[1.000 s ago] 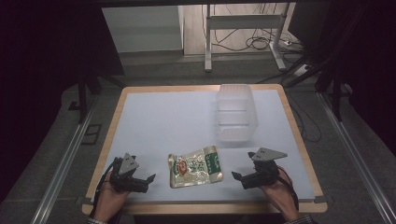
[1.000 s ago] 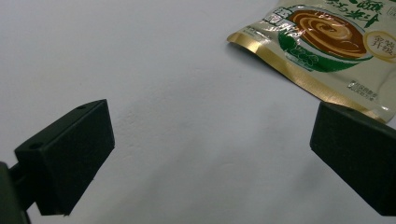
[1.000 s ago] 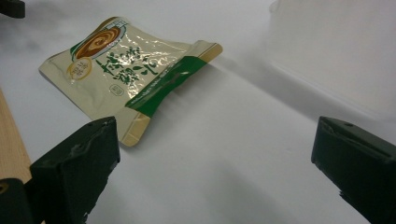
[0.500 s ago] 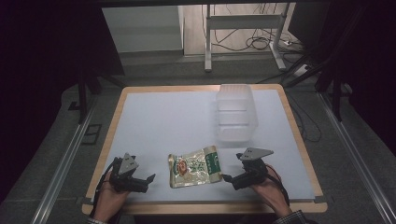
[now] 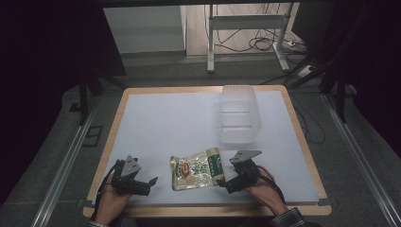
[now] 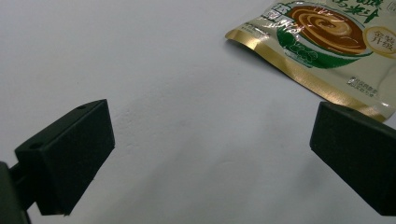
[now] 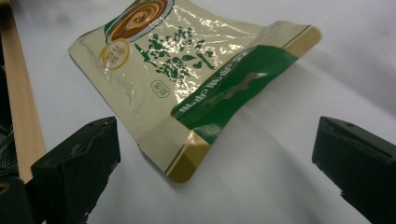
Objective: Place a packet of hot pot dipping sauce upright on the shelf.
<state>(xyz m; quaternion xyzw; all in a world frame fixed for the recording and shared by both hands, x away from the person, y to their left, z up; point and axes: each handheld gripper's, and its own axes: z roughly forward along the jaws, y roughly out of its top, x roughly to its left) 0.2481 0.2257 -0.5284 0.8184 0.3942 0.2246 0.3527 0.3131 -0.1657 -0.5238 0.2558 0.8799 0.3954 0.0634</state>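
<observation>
A cream, green and gold snack pouch (image 5: 197, 168) lies flat near the table's front edge, between my two grippers. My right gripper (image 5: 223, 182) is open just right of the pouch, jaws wide apart; the pouch's green end (image 7: 219, 93) lies just ahead of them. My left gripper (image 5: 150, 183) is open to the left of the pouch, with bare white surface between its jaws. In the left gripper view the pouch (image 6: 327, 46) lies ahead at the upper right, apart from the jaws.
A clear plastic container (image 5: 239, 113) stands at the back right of the white table top (image 5: 165, 123). The wooden rim (image 5: 208, 210) runs along the front edge, close under both hands. Cables and a metal stand lie on the floor beyond.
My right gripper has moved left along the front of the table, closing in on the pouch's right end. The left gripper and the pouch have stayed put.
</observation>
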